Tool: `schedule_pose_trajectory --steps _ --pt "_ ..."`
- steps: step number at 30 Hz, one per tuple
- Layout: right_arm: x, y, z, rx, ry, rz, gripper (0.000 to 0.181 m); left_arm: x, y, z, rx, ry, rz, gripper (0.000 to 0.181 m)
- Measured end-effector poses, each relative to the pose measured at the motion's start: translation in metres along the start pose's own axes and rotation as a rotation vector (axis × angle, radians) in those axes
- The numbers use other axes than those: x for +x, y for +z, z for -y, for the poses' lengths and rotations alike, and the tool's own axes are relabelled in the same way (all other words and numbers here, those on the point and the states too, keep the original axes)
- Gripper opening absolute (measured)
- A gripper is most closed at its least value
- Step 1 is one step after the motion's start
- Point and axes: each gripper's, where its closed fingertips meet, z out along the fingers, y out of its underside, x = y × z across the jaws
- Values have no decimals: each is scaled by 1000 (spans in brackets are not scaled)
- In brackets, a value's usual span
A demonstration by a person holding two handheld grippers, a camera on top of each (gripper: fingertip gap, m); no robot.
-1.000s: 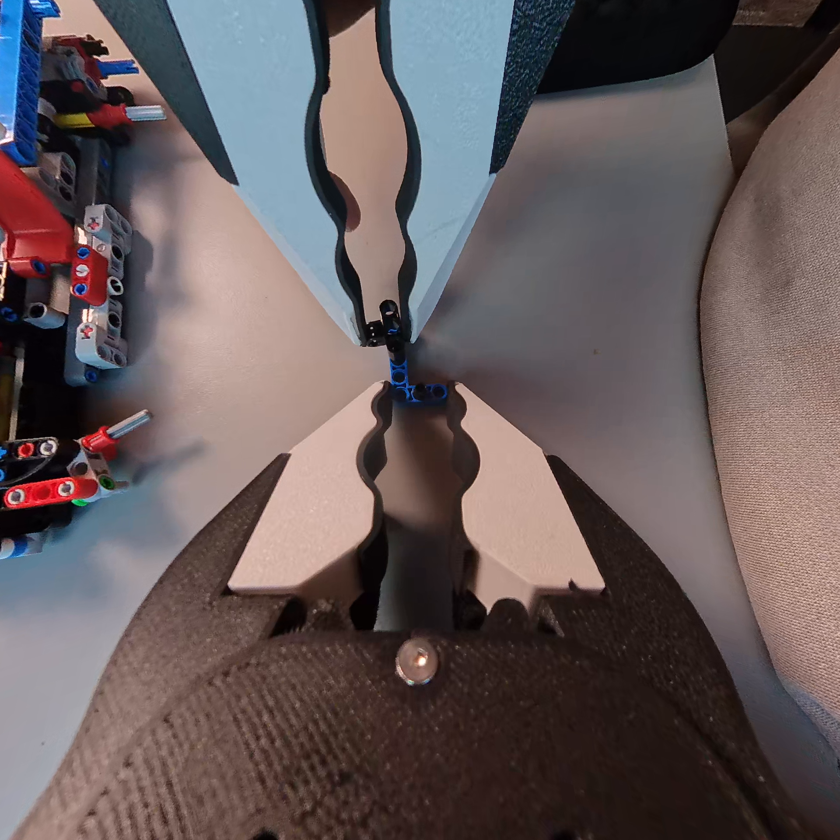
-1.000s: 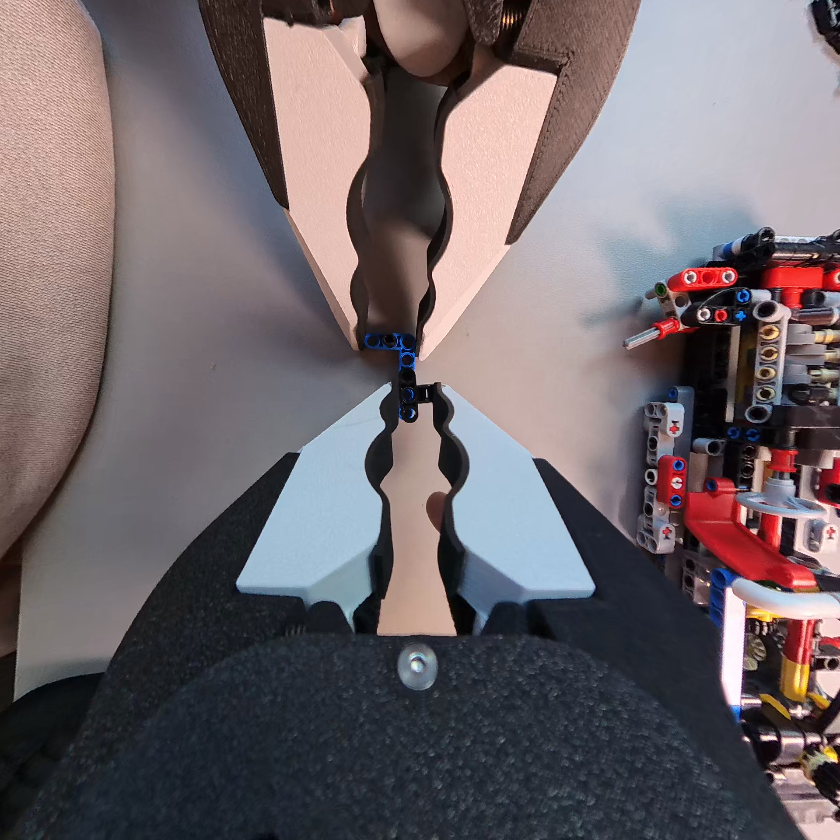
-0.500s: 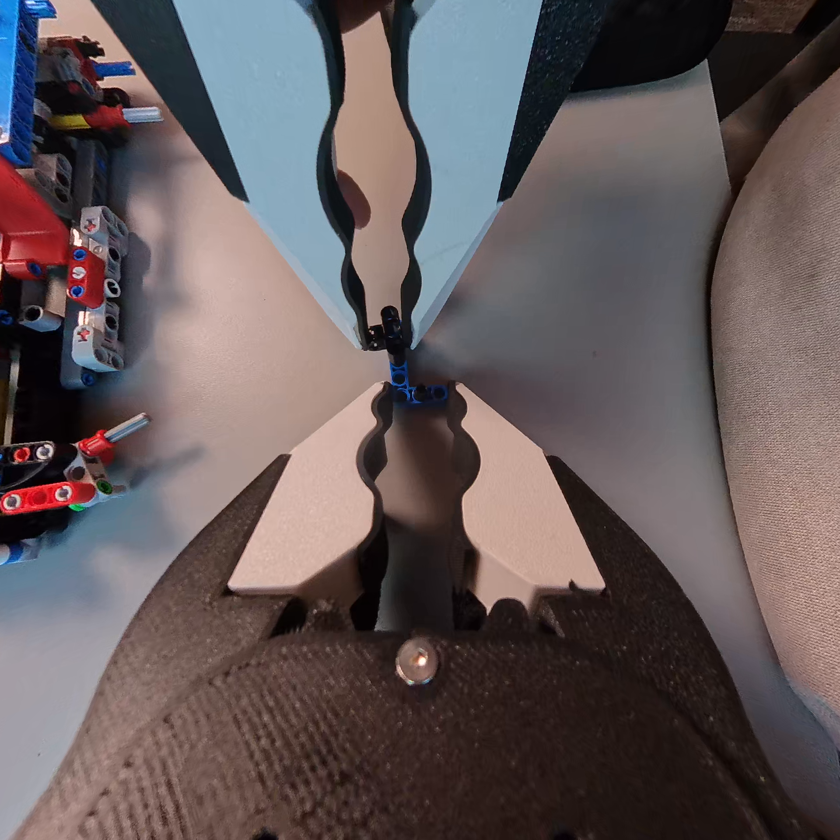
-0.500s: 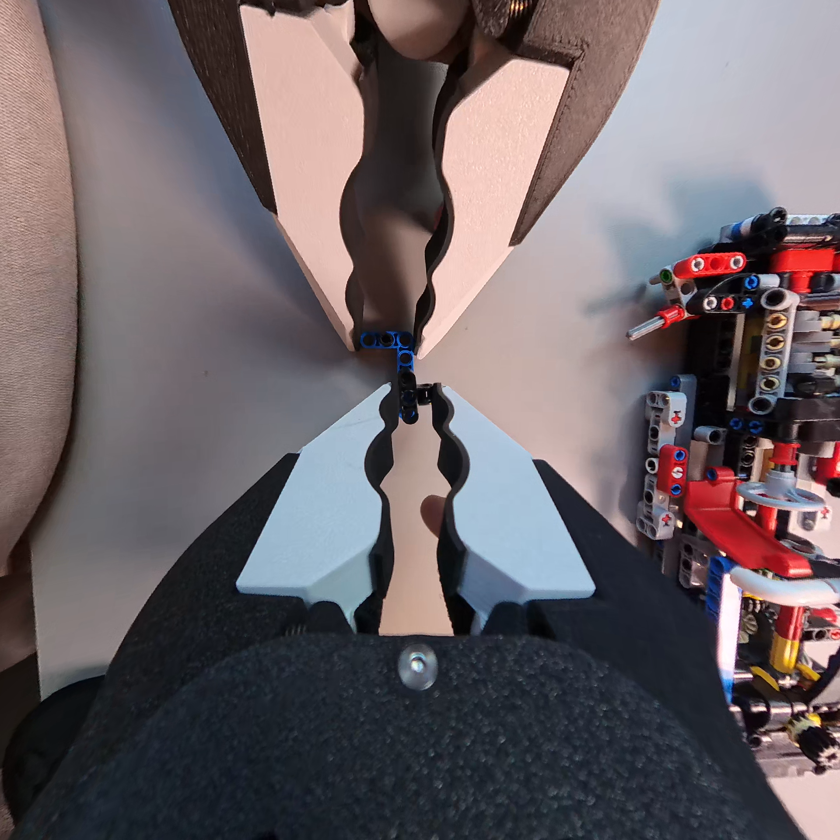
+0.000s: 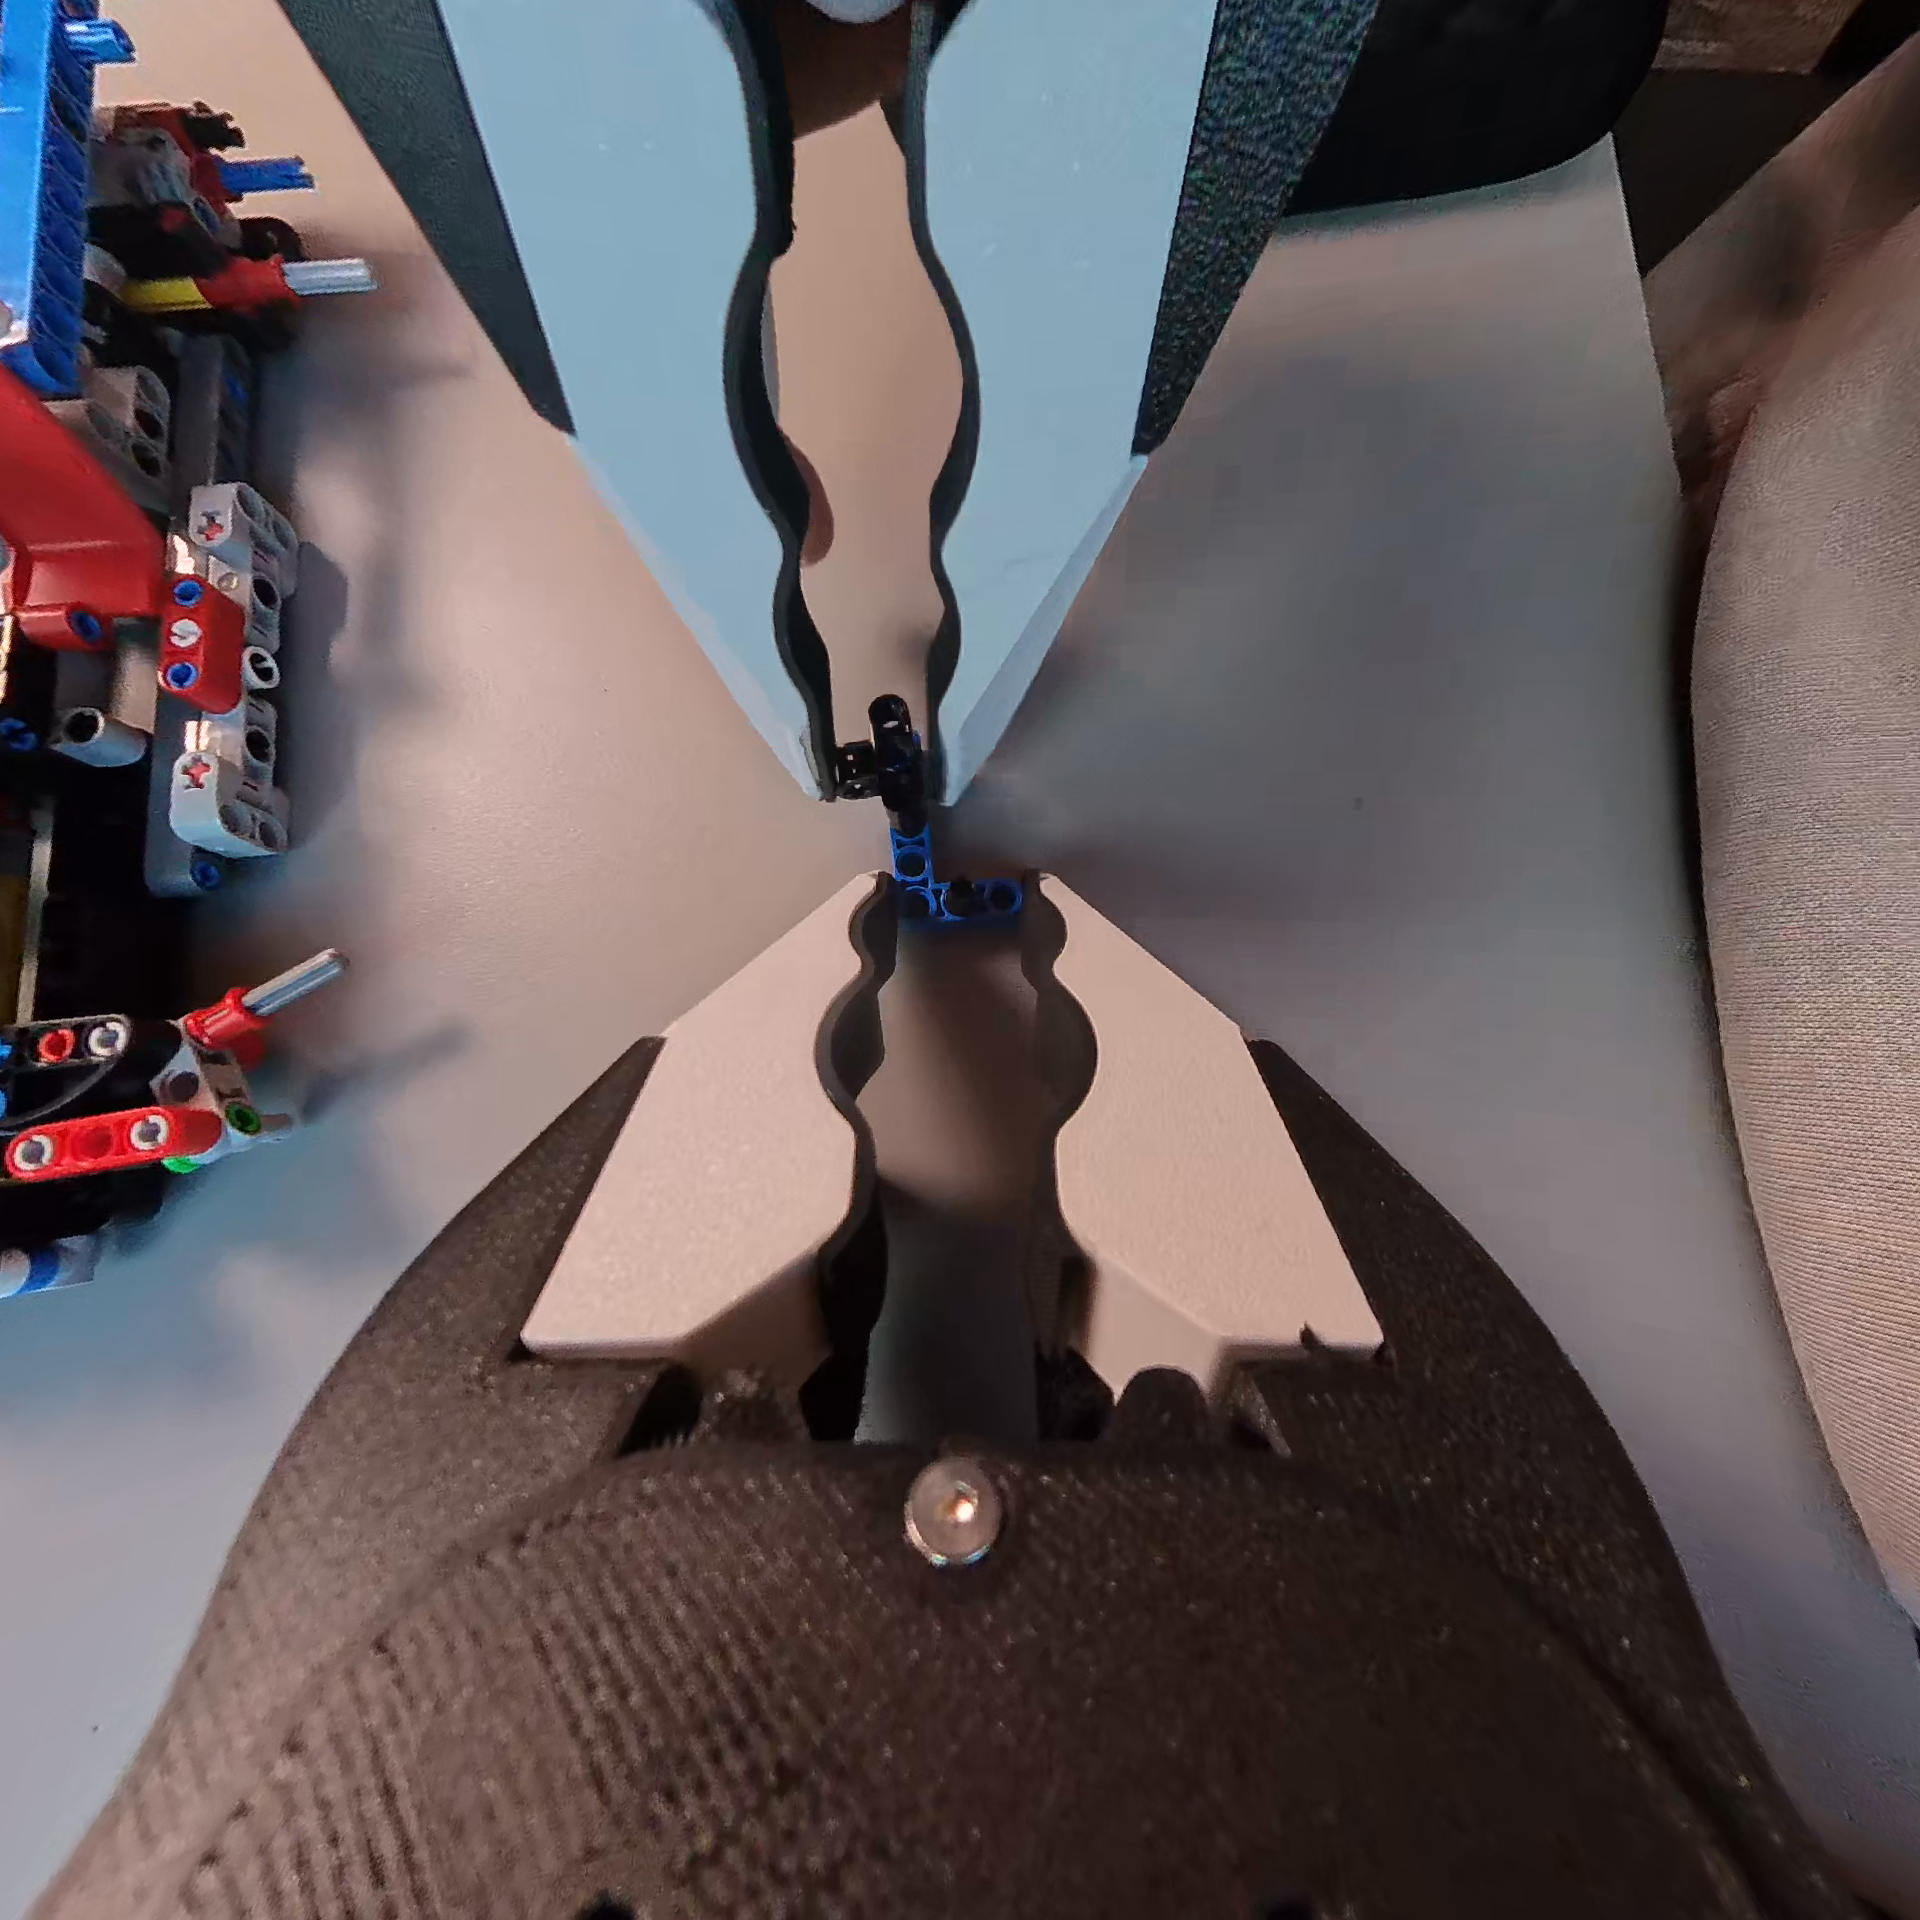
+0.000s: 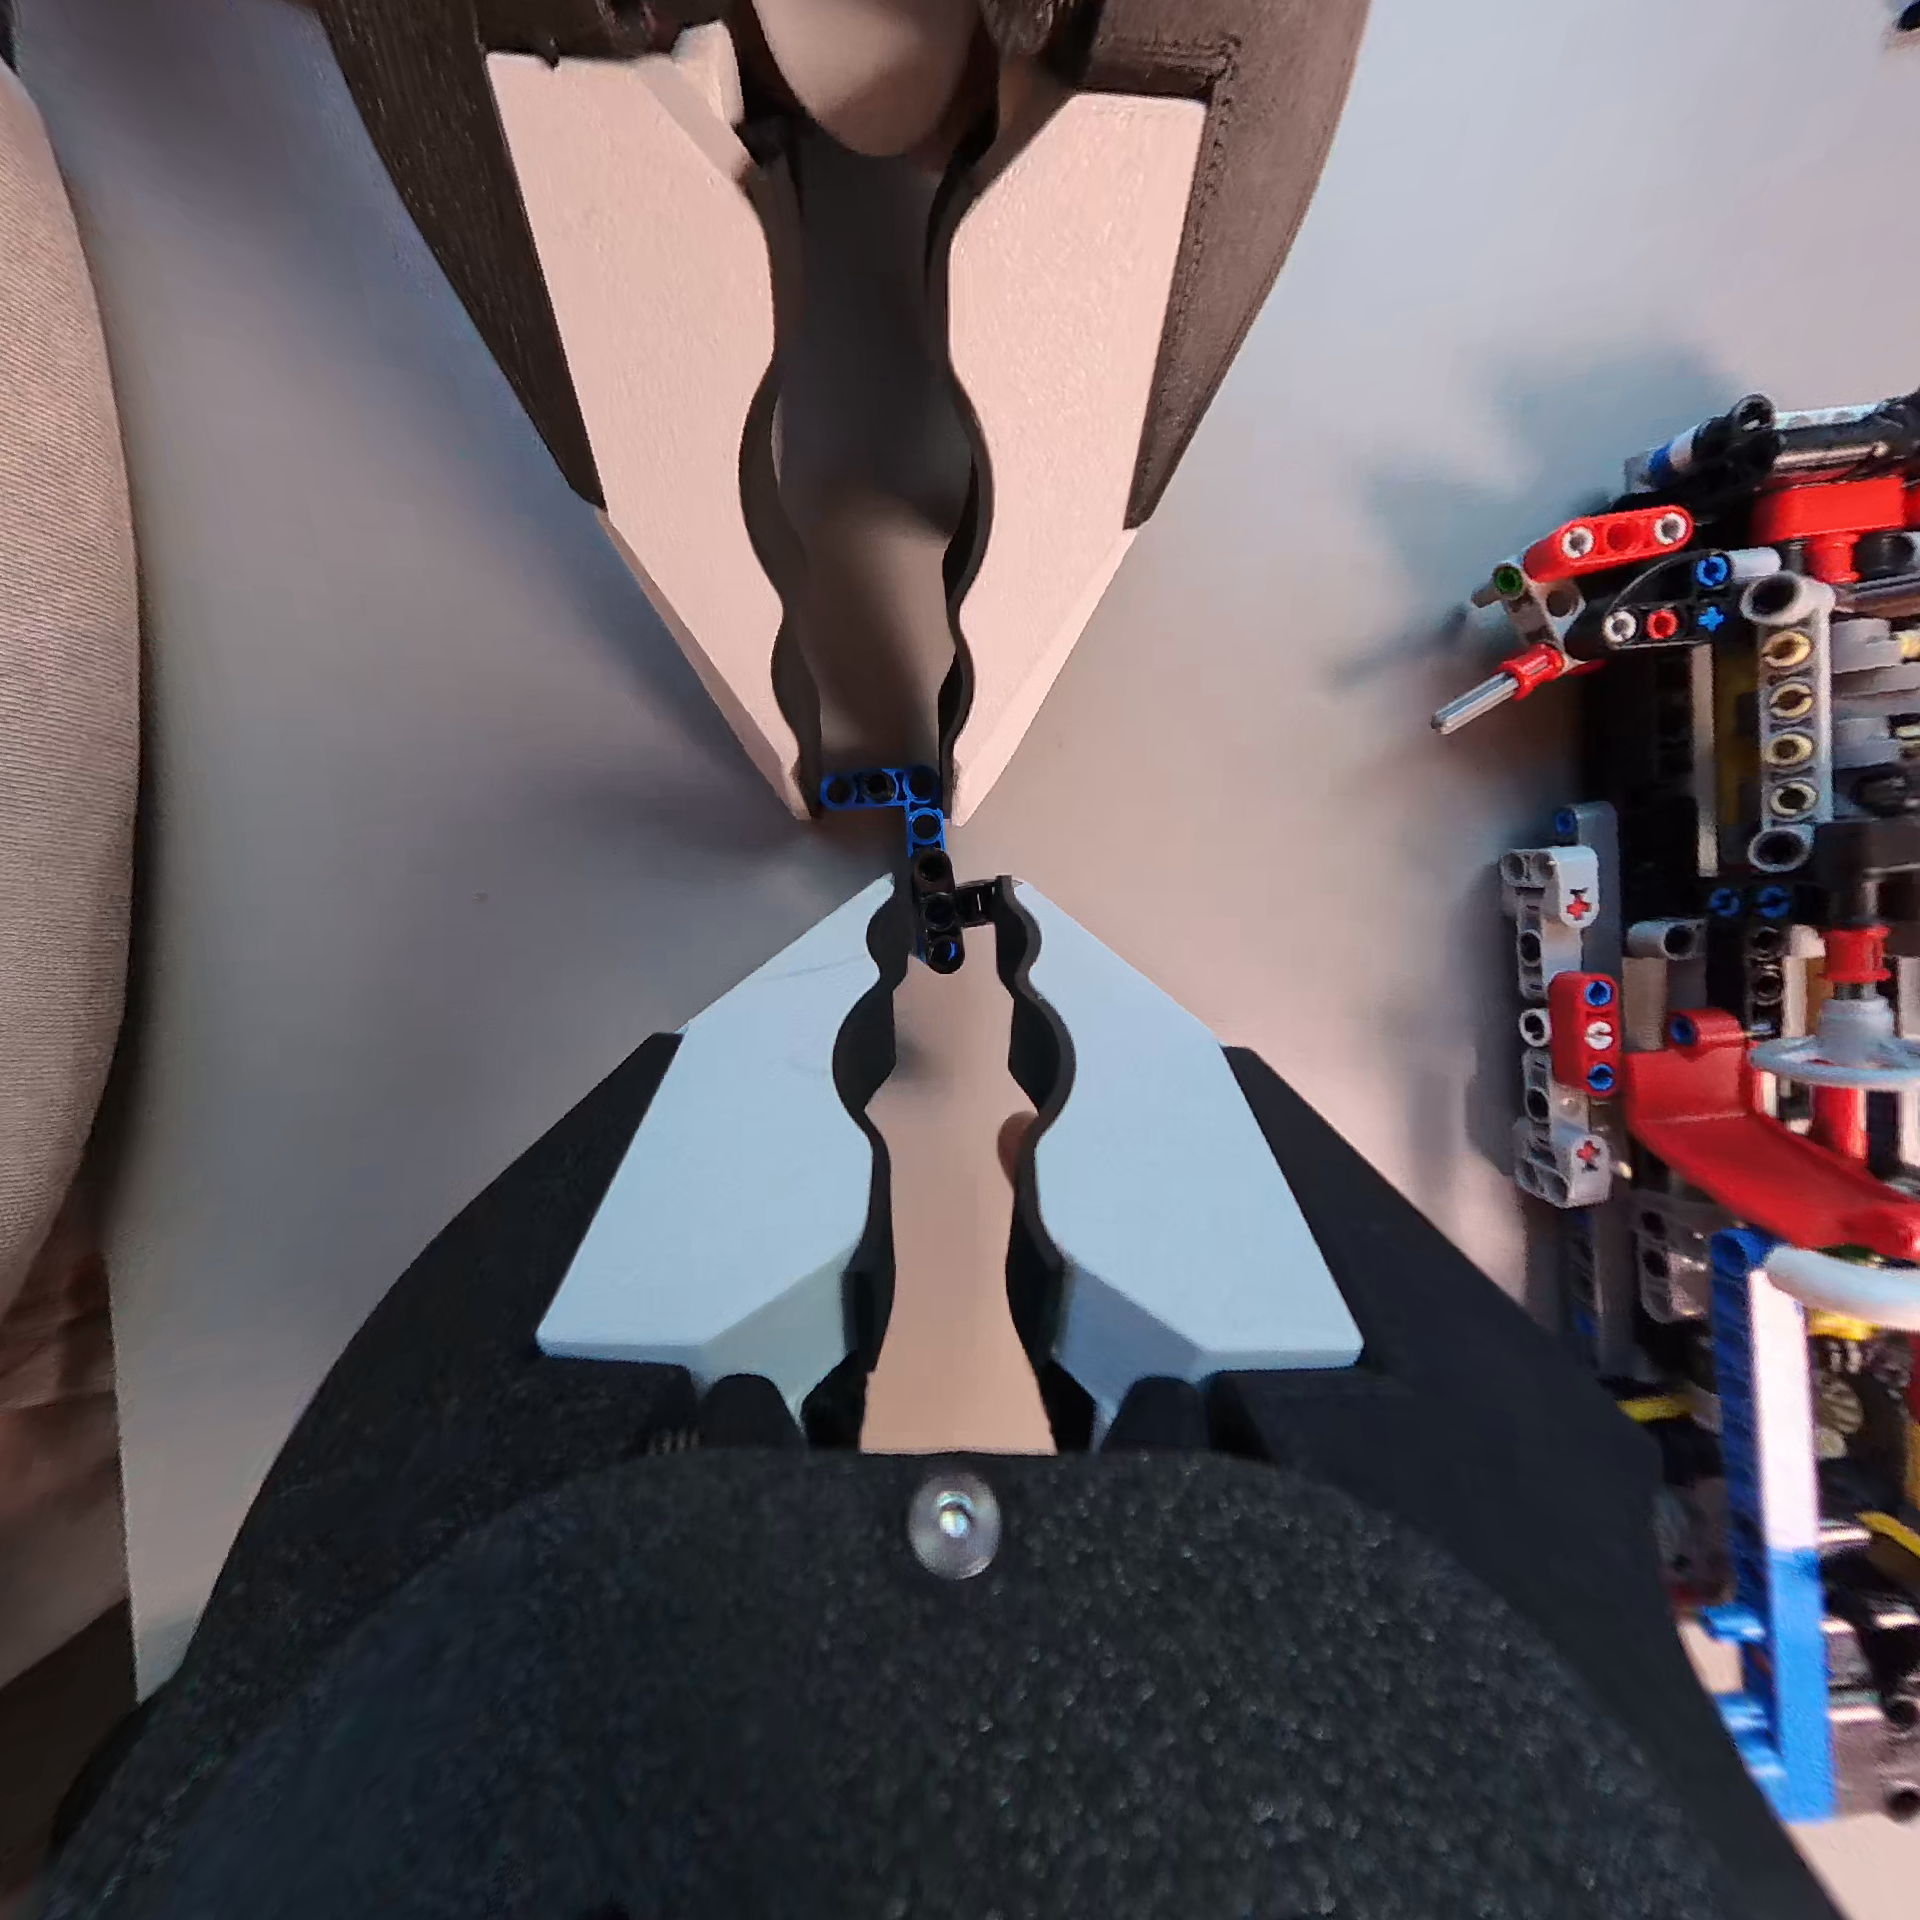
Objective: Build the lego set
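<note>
My left gripper (image 5: 958, 899), with beige fingers, is shut on a small blue L-shaped beam (image 5: 956, 896). My right gripper (image 6: 948, 902), with light blue fingers, is shut on a small black connector piece (image 6: 940, 914). The two grippers face each other tip to tip above the white table. The blue beam (image 6: 883, 812) and the black piece (image 5: 883, 753) meet end to end between the tips. The part-built lego model (image 6: 1766, 1039) stands on the table to the side; it also shows in the left wrist view (image 5: 104, 623).
The white table (image 5: 1351, 727) lies under both grippers. Beige fabric (image 5: 1818, 935) runs along the table's edge, opposite the model, and also shows in the right wrist view (image 6: 52, 727). A grey axle (image 6: 1475, 707) sticks out of the model toward the grippers. My left and right fingertips are right by each other.
Both grippers keep their hold with the two pieces together. The model sits a little higher in the right wrist view than a second ago; the left wrist view hardly differs.
</note>
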Motion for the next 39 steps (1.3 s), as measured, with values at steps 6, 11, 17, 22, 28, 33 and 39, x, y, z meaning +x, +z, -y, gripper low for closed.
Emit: schedule_pose_trajectory --steps 6,11,17,22,28,33,39 --pt "-1 -10 0 140 -26 -71 43 0 -3 4 26 -5 -14 22" --pt "-3 -22 8 267 -268 -280 47 -1 -14 9 85 -37 -88 22" --pt "7 -18 16 200 -571 -518 49 -2 -23 18 121 -107 -199 22" --pt "15 -21 26 183 -669 -626 29 -1 -33 34 157 -173 -247 22" --pt "16 -29 29 173 -652 -654 20 1 -39 42 215 -278 -332 22" --pt "10 -30 27 156 -661 -634 14 7 -40 46 244 -345 -427 22" --pt "18 -33 25 135 -653 -649 15 -1 -40 49 286 -363 -404 21"
